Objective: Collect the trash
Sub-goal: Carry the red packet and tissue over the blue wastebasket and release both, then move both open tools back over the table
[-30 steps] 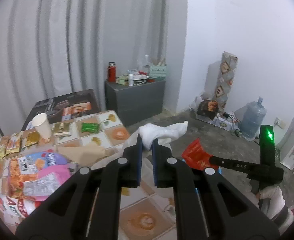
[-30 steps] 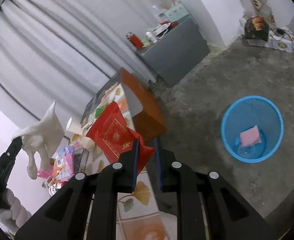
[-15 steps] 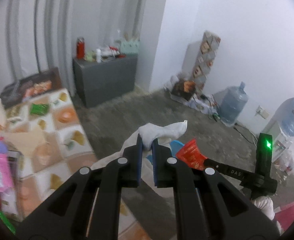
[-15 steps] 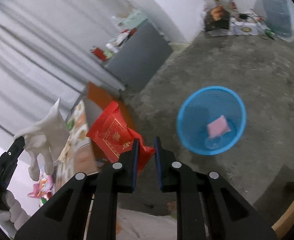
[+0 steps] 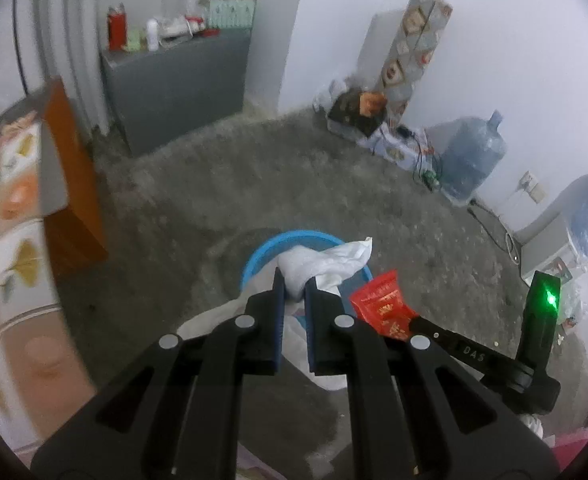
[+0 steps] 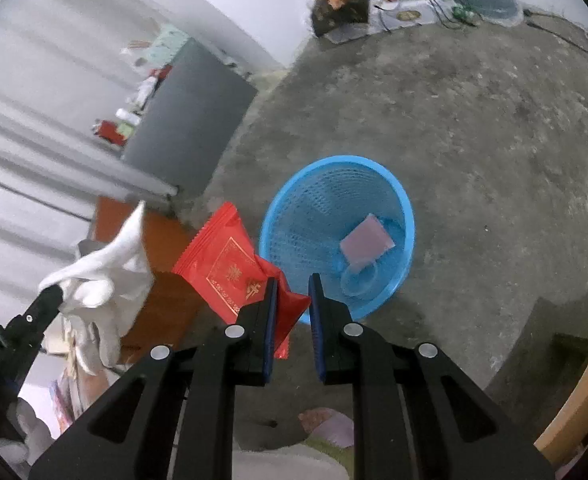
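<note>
My left fingers (image 5: 294,292) pinch a crumpled white tissue (image 5: 325,262). My right fingers (image 6: 292,294) clamp a red wrapper (image 6: 230,264) by one corner, so both dangle free for dropping. The blue basket (image 6: 407,220) sits on the floor at one o'clock, a pink packet (image 6: 365,242) already inside.

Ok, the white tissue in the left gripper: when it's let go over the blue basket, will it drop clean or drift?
Probably drift a little. The white tissue hangs crumpled and limp from the left gripper, so it looks soft and very light. A loose tail droops below the fingers, so it may catch on the blue basket rim rather than fall straight in.
</note>
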Available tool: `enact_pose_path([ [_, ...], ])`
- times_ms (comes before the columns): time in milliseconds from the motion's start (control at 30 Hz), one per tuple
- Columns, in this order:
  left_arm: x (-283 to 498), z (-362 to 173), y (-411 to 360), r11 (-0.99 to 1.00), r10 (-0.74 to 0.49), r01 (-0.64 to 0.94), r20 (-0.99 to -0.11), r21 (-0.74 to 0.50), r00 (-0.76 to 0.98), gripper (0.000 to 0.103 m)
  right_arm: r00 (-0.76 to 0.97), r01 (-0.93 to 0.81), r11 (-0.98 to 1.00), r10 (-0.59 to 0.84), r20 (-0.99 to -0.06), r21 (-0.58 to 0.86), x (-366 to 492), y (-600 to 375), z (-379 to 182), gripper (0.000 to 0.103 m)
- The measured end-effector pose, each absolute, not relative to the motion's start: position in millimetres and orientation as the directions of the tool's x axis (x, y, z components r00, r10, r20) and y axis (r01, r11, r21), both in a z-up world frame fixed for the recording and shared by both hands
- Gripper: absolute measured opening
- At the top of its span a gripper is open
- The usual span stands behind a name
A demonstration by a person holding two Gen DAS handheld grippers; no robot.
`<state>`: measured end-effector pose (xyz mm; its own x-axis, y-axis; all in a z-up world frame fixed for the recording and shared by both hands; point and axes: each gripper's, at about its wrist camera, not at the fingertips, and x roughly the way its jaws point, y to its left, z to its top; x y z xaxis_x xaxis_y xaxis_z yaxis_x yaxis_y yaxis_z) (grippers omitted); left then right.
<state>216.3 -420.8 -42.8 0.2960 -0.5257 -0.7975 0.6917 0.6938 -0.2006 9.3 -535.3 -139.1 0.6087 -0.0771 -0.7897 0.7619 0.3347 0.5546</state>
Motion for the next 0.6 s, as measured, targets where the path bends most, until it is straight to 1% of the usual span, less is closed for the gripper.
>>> enact_pose_path([
  [67,222,-54,-434,0.69,-0.523,0.691,-0.808,-0.216,0.27,0.008,0.592,0.776,0.322,-0.081,-0.802,0.541,17,-546,-149,0.016],
  [167,228,-68,-460,0.668,-0.521,0.717,-0.813,-0.199,0.259,0.009,0.575,0.794,0.299,-0.084,-0.814,0.53,27,-561,-162,0.016],
  [233,228,-79,-477,0.654,-0.493,0.742,-0.826,-0.146,0.273,0.022,0.566,0.802,0.283,-0.079,-0.821,0.526,34,-572,-177,0.018],
  [267,227,-84,-482,0.647,-0.474,0.755,-0.832,-0.108,0.288,0.044,0.56,0.806,0.277,-0.075,-0.825,0.523,37,-577,-185,0.023],
  [300,225,-91,-491,0.627,-0.456,0.777,-0.834,-0.054,0.31,0.06,0.551,0.814,0.27,-0.074,-0.832,0.515,39,-580,-191,0.041],
  [333,224,-94,-495,0.619,-0.452,0.785,-0.832,-0.032,0.322,0.06,0.529,0.83,0.254,-0.077,-0.845,0.497,40,-586,-203,0.049],
  [367,222,-99,-498,0.607,-0.445,0.794,-0.833,-0.011,0.33,0.059,0.518,0.838,0.246,-0.077,-0.852,0.487,40,-588,-209,0.053],
  [467,223,-103,-499,0.598,-0.448,0.8,-0.843,-0.036,0.297,0.059,0.496,0.857,0.203,-0.073,-0.865,0.474,33,-587,-223,0.053],
  [600,225,-95,-482,0.609,-0.469,0.79,-0.835,-0.07,0.288,0.061,0.504,0.853,0.21,-0.096,-0.858,0.478,20,-577,-216,0.053],
])
